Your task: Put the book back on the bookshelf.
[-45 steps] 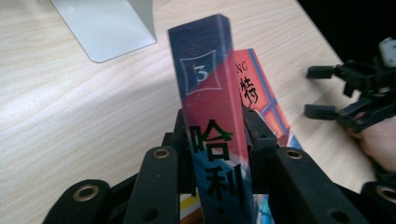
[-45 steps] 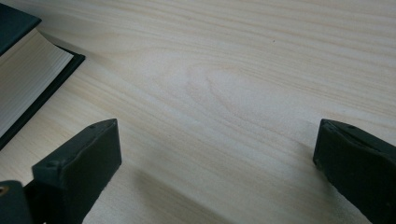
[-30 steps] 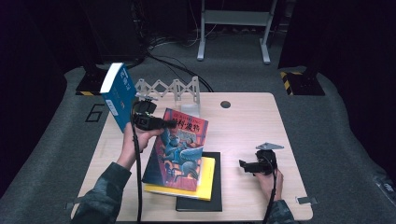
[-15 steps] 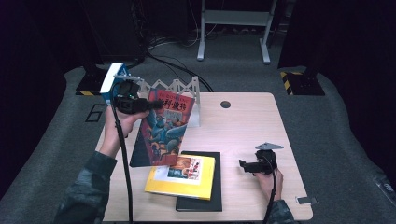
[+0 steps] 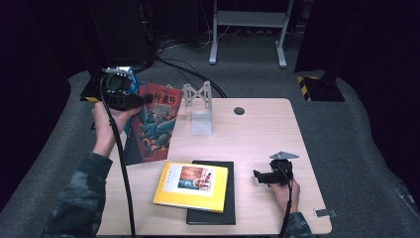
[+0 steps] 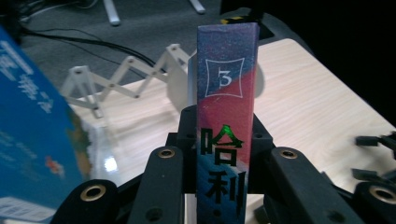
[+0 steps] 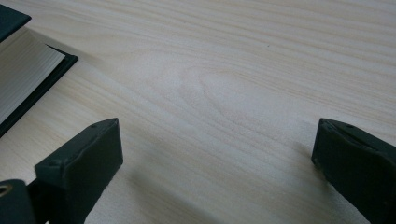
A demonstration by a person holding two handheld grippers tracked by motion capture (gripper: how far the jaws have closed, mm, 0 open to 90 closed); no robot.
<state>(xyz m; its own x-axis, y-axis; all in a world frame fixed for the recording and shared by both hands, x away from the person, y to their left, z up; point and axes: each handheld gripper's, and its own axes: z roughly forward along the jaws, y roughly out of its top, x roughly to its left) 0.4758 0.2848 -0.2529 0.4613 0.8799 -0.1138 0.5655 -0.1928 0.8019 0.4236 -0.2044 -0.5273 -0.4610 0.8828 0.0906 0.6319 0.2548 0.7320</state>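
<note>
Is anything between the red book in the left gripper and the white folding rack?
Nothing visible. The red book, clamped in the left gripper, stands upright against the blue book; the white rack is beside it across bare table.

Black book mostly hidden under yellow book; blue book cut off by left edge, largely hidden behind red book from above; yellow cover print too small to read.
</note>
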